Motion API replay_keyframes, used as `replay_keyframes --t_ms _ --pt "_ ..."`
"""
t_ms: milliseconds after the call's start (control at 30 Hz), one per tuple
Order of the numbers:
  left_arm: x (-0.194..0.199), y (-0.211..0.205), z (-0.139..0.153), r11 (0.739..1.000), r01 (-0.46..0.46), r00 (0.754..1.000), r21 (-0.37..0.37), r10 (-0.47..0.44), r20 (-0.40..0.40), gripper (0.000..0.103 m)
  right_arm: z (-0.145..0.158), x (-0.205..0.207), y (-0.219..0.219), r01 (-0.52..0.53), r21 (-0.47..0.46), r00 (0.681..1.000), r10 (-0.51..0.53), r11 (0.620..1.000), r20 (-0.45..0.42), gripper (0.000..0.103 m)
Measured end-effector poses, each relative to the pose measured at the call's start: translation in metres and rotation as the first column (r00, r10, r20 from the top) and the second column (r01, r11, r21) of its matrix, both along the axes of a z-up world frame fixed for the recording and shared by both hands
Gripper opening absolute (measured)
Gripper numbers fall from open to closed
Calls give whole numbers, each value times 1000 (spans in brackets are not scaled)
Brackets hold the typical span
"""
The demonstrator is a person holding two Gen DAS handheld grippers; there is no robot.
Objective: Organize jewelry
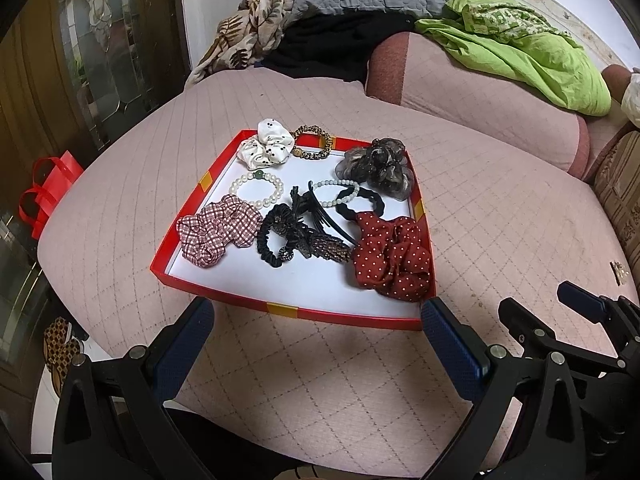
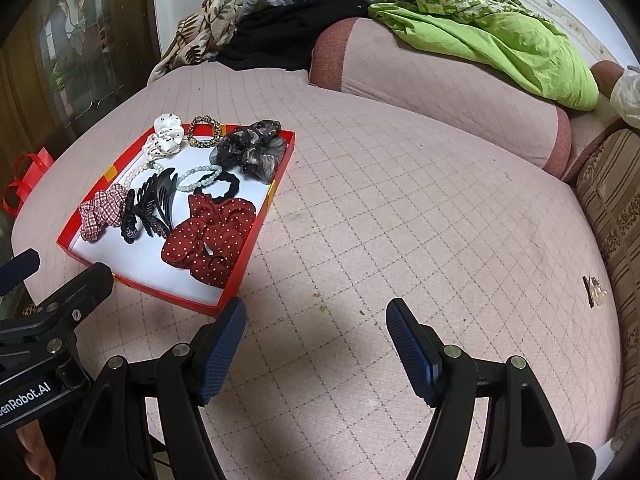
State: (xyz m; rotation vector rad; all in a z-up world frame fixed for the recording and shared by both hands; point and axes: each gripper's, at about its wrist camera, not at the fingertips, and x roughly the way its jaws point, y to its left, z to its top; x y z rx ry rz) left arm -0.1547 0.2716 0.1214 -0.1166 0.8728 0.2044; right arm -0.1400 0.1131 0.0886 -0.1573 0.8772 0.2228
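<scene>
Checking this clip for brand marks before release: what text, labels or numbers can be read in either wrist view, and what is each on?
"enRobot.AI": white lettering on the black body of the left gripper, at the left edge of the right wrist view; the start of the word is cut off by the frame.
No text readable on the red tray, the red bag or the hair accessories.

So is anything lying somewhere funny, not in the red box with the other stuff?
Yes. One small brown and gold piece lies alone by the striped cushion, far from the red box holding the rest.
</scene>
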Motion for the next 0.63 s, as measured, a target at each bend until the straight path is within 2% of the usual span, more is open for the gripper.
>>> replay_keyframes --t_ms 633 --pt "0 7 -3 999 -48 999 -11 48 -20 103 -6 2 2 -12 6 1000 12 1000 -24 77"
